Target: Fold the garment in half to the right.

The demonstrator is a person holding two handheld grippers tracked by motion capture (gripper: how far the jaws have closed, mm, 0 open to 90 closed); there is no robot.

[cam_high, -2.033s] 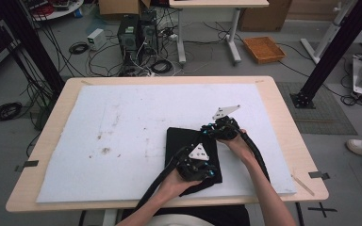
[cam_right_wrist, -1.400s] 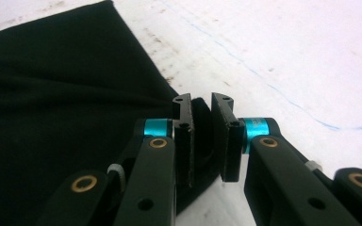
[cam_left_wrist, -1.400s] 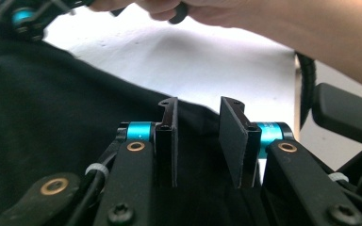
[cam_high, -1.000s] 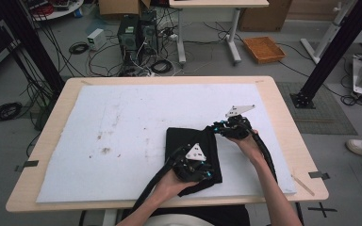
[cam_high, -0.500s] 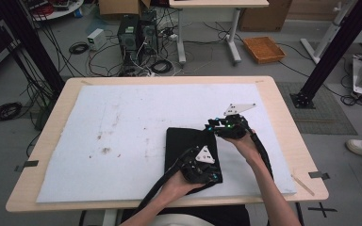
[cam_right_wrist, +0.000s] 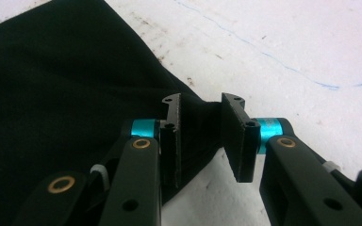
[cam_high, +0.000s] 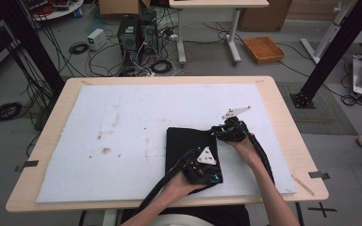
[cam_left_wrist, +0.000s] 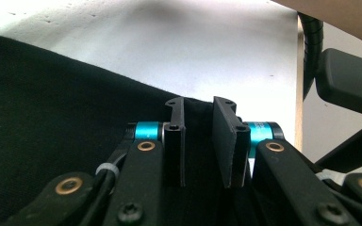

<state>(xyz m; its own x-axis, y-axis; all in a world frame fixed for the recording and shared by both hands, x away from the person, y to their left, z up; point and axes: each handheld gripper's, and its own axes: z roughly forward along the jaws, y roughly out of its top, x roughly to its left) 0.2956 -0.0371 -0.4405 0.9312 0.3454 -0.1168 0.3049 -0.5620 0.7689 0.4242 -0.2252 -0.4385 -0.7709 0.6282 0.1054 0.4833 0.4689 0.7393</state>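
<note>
Black cloth (cam_high: 188,146) near-centre on white mat (cam_high: 122,117). Left gripper (cam_high: 202,165) shifted right over near edge, jaws parted astride cloth; right gripper (cam_high: 222,133) parted astride far-right corner. 2 grasps pending.

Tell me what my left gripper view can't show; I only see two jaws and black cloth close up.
Observer: From the high view, the left gripper sits on the near right corner of a folded black cloth on a white mat.
Operator: Report the other gripper.
Observer: The right gripper is at the cloth's far right corner.
Operator: Say whether it has any fabric.
Observer: In the right gripper view, a corner of the cloth lies between its jaws, which stand apart with a gap showing.
</note>
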